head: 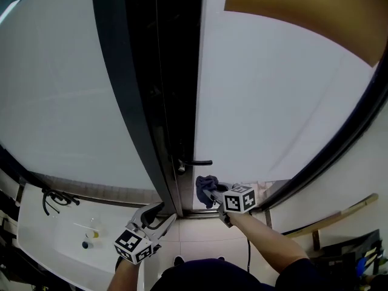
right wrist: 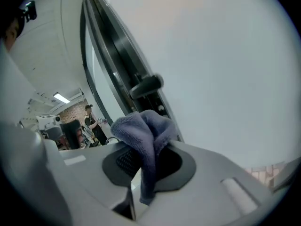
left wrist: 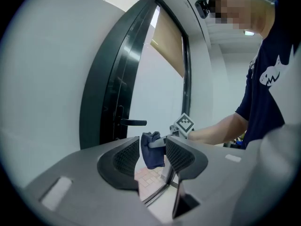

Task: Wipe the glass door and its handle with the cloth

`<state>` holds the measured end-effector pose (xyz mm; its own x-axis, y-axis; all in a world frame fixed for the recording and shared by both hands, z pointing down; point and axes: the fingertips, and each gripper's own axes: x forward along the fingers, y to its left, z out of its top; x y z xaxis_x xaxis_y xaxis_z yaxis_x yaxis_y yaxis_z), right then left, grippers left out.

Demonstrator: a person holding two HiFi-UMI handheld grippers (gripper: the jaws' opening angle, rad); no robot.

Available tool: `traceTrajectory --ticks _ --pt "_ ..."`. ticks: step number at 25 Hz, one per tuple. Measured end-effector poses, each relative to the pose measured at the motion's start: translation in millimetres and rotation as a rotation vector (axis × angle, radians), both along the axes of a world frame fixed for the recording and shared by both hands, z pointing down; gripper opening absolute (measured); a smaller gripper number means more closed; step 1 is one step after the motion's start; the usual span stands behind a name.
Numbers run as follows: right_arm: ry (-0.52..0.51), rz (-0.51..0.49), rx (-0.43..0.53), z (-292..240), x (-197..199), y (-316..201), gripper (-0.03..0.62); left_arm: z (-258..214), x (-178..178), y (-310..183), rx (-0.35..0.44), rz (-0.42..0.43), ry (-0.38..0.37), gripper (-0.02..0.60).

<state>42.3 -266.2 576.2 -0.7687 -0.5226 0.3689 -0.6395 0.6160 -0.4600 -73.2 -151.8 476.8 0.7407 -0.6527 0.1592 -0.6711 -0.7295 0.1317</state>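
Beneath the black handle [head: 200, 162], right hand-held gripper [head: 210, 192] pinches crumpled blue cloth [head: 204, 183]; left hand-held gripper [head: 165, 213] gapes.

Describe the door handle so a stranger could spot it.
A dark door frame runs down the middle of the head view. Low on its right edge the handle juts across the white glass door, just above the blue cloth in the right gripper. It is the only short black horizontal bar there.

My head camera looks steeply down on the door handle [head: 197, 162]; both gripper cameras, nearer, look along my fingers [left wrist: 181, 155] at it.
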Motion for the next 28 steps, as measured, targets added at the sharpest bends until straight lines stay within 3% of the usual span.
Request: traceTrajectory --ticks 6,13,28 --pt "-0.036 0.056 0.193 -74 64 41 0.057 -8 38 -2 0.027 0.053 -0.002 0.172" --pt "0.025 0.129 0.348 -102 126 102 0.057 -12 73 6 0.025 0.094 -0.005 0.172" --pt "0.044 0.111 0.466 -126 152 157 0.057 -8 112 41 0.020 0.135 -0.024 0.172"
